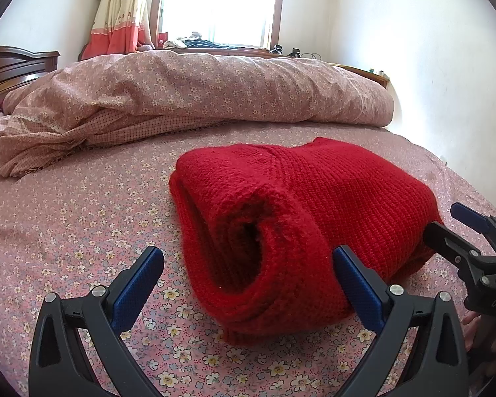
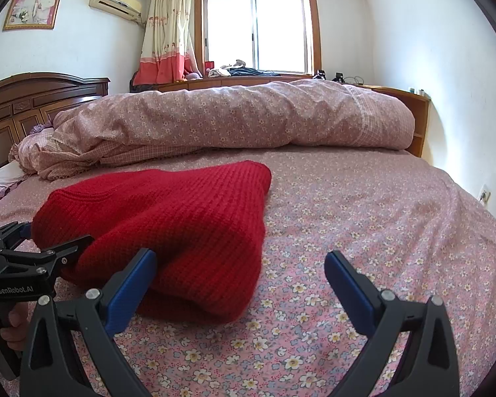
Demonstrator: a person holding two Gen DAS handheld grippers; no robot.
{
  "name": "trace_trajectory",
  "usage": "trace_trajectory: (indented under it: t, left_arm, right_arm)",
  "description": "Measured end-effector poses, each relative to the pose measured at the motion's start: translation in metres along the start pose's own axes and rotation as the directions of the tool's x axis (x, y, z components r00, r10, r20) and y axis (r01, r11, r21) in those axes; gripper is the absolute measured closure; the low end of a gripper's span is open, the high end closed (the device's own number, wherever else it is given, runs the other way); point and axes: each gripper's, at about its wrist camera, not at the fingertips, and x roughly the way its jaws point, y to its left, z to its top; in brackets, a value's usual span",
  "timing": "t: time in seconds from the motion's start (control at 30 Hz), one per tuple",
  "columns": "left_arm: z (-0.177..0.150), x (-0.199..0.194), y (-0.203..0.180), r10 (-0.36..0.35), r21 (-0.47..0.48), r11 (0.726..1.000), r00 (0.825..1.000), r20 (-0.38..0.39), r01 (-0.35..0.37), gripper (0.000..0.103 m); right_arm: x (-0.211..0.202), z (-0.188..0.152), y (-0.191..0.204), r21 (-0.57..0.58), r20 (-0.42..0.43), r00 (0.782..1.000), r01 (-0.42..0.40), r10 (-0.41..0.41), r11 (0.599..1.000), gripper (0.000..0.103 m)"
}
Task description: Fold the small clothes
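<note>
We see the dark carved wooden headboard [image 2: 33,99] far left. Next, the rolled pink floral quilt [image 2: 234,115] runs across the far side of the bed. In front of it, the folded red knitted sweater [image 1: 281,205] lies on the pink floral bedsheet [image 1: 66,218], with 1 rolled open end facing the left wrist camera.

Left gripper [image 1: 248,271]: its 2 blue-padded fingers are spread wide apart, holding nothing. They straddle the sweater's near end; the right-side finger pad [image 1: 357,284] sits against the knit, the other is clear of it over the sheet.

Right gripper [image 2: 241,281]: fingers also spread wide, holding nothing. Its left-side finger pad [image 2: 132,291] sits against the sweater's near edge; the other pad stands over bare sheet. Far right: white wall [image 2: 446,49].
</note>
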Motion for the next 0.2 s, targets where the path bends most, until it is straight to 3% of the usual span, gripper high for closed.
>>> trace_trajectory:
  t: [0.2]
  left_arm:
    - [-0.0001,0.0003,0.0014,0.001,0.004,1.0,1.0,0.0,-0.001,0.004]
  right_arm:
    - [0.0003,0.0,0.0001,0.004,-0.003,1.0,0.0,0.0,1.0,0.0]
